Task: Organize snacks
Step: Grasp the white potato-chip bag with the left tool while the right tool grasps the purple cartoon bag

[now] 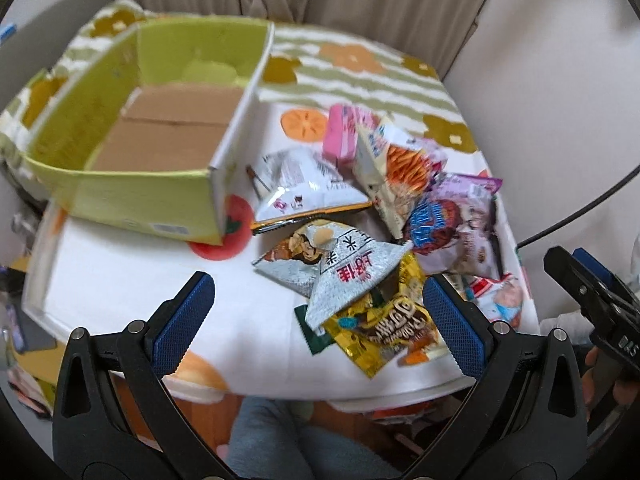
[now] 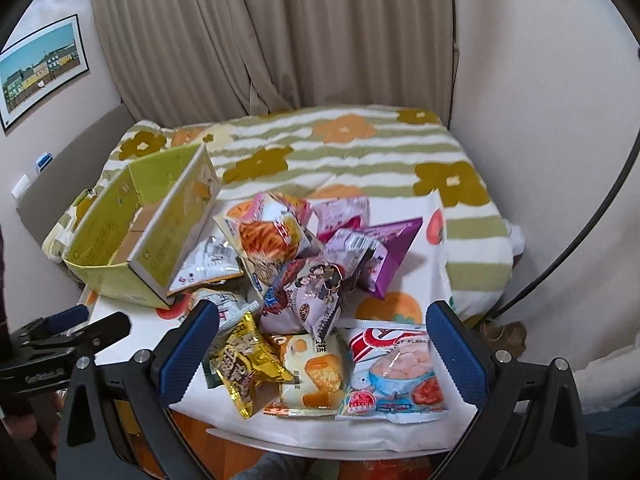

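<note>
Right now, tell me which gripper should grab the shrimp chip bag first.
Probably the right gripper. It is open and the shrimp chip bag lies between its fingers at the table's near edge. The left gripper, also open, faces the gold packet instead.

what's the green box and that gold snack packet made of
Green box: looks like cardboard, matte green outside, with bare brown flaps on the floor inside. Gold snack packet: seemingly metallised plastic film, glossy and crinkled, catching bright highlights.
</note>
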Motion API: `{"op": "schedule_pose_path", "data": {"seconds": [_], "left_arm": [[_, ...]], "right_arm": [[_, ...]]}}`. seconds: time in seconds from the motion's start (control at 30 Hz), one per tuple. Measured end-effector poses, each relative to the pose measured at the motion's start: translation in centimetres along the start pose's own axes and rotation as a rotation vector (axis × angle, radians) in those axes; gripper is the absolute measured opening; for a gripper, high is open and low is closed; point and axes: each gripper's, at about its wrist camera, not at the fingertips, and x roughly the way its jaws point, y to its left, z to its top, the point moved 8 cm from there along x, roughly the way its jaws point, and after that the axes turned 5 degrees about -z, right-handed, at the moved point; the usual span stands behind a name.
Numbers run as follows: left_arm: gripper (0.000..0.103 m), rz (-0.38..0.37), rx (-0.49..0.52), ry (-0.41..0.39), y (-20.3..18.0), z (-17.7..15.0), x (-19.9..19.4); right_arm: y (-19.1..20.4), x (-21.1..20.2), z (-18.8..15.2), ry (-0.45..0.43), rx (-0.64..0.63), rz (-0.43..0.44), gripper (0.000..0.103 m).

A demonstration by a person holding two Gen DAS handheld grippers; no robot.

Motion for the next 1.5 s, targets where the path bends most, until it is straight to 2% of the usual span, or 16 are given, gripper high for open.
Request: {"op": "schedule_pose_path", "data": {"seconds": [0.2,0.47,0.6,0.87,0.97,1.03,1.2,1.3,1.5], "left_arm": [[0.103,-0.028,0.038,0.119,0.2,0.7,5.8],[0.103,-0.056,0.081,0.228,1.2,1.0,10.8],[0.103,-0.118,0.092,0.265,0.7,0.6,12.3],[0.101,-0.230,0.080,0.317,0.8,0.5,14.1],[0.095,-0.260,0.086,0.331,0.5,0.4,14.4],[0.086,-0.289,0.090,0.335,0.3,0.2,14.3],[0.078,-0.306,0.094,0.330,-0.3,0.2,14.0],[0.074,-0.319,0.078,0.326,-0.7,-0.3,12.5],[0.069,-0.317,0.060,0.315,0.2,-0.3,11.2]], "right_arm": [[0.2,4.2,-0.3,0.088,0.027,0.014,0.103],[0.7,8.3,0.0,0.176,0.048,0.019,0.103],[0.9,10.0,-0.1,0.227,0.069,0.040,0.103],[1.0,12.4,-0.5,0.282,0.085,0.060,0.103],[0.9,12.9,-0.5,0.292,0.098,0.062,0.103],[1.0,13.1,-0.4,0.295,0.103,0.065,0.102],[1.1,13.5,-0.2,0.297,0.098,0.071,0.099],[1.4,13.8,-0.3,0.306,0.095,0.084,0.090],[1.1,13.8,-0.3,0.299,0.102,0.075,0.083]]}}
